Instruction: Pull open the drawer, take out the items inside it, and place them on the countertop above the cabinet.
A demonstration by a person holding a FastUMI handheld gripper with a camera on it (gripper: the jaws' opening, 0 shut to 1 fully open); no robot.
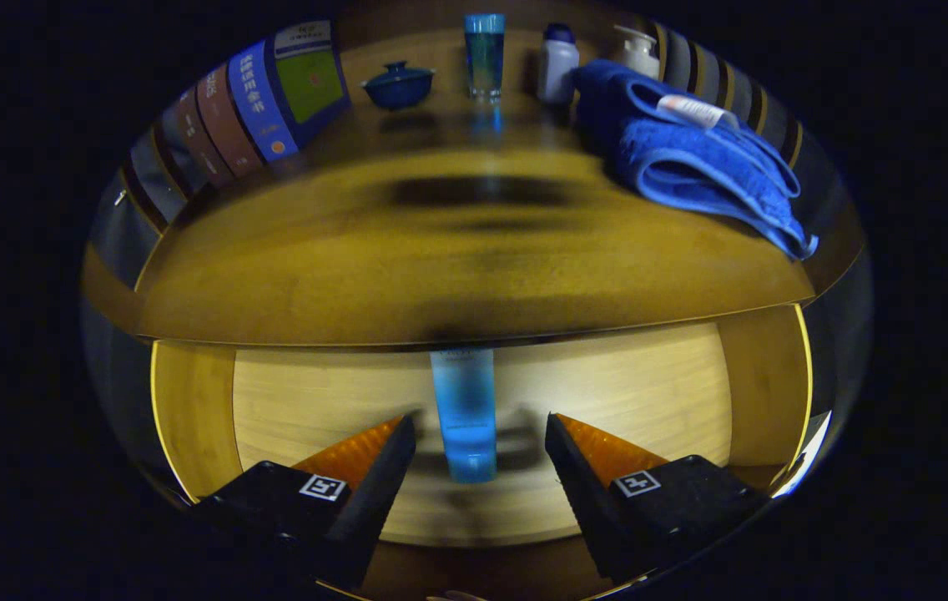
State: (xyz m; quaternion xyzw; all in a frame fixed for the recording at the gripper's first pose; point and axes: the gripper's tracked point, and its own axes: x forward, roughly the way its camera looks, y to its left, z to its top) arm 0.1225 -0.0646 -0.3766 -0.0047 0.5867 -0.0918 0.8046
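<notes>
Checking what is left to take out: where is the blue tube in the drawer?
In the gripper view, the blue tube lies on the open drawer's floor, between the open gripper's fingers, its far end under the countertop edge.

A blue lidded bowl (398, 85) sits in the back row, with several books (261, 104) leaning at its 9 o'clock (spines outward). At its 3 o'clock stand a tall translucent blue container (484, 54), a white bottle (557, 67) and a pump bottle (639, 50). A folded blue towel (691, 167) lies at 4 o'clock.
</notes>
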